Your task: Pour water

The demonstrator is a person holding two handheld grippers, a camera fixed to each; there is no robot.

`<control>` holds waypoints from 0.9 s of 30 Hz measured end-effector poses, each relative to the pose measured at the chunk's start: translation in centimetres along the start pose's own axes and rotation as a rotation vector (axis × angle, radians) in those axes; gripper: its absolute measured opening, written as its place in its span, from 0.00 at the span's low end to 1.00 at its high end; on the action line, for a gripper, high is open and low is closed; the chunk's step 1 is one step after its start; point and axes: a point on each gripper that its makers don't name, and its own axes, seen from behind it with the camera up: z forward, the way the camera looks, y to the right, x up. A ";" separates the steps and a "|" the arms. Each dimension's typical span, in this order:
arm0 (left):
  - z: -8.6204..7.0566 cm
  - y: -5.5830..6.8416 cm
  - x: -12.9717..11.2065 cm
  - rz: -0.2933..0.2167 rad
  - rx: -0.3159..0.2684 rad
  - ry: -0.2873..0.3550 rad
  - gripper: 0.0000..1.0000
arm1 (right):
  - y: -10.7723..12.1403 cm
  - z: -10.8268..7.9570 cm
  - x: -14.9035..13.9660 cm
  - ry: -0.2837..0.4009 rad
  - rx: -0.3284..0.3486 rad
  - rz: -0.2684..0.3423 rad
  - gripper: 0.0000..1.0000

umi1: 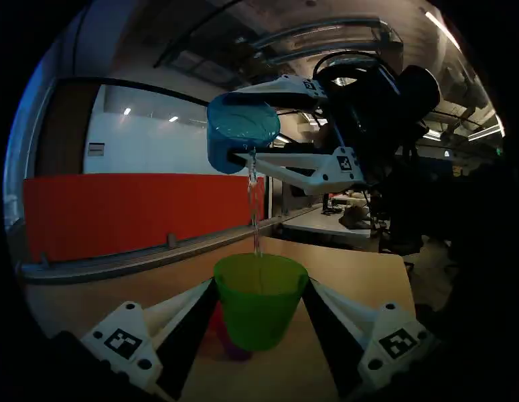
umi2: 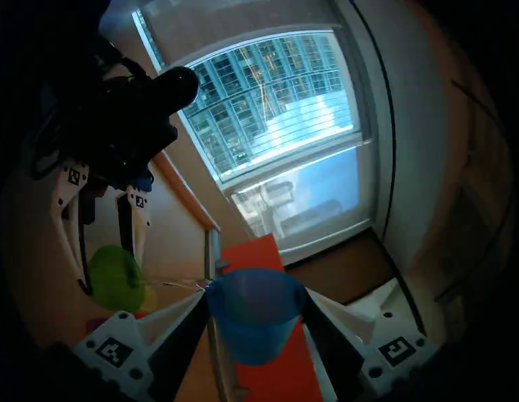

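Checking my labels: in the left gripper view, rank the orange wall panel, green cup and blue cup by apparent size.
1. orange wall panel
2. green cup, though nearer the camera, so real size unsure
3. blue cup

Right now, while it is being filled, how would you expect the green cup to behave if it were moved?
Probably gaining weight: water from the blue cup is running into the green cup. It looks like thin plastic, so hard squeezing by the left gripper may flex it. Its open top would likely spill if tilted or jerked.
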 end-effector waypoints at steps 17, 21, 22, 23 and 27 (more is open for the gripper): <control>0.1 0.1 0.0 0.008 0.001 -0.002 0.87 | 0.8 0.2 0.0 -0.011 -0.010 -0.069 0.92; 0.1 0.0 0.0 0.003 0.004 0.000 0.86 | 0.8 0.2 0.0 -0.012 -0.013 -0.087 0.92; 0.1 0.0 0.0 0.002 0.004 0.001 0.87 | 0.8 0.2 -0.1 -0.012 -0.013 -0.092 0.92; 0.1 0.0 0.0 0.001 0.003 0.002 0.87 | 0.8 0.3 -0.1 -0.013 -0.012 -0.097 0.92; 0.1 0.0 0.0 -0.001 0.001 0.002 0.86 | 0.8 0.3 -0.2 -0.016 -0.015 -0.114 0.92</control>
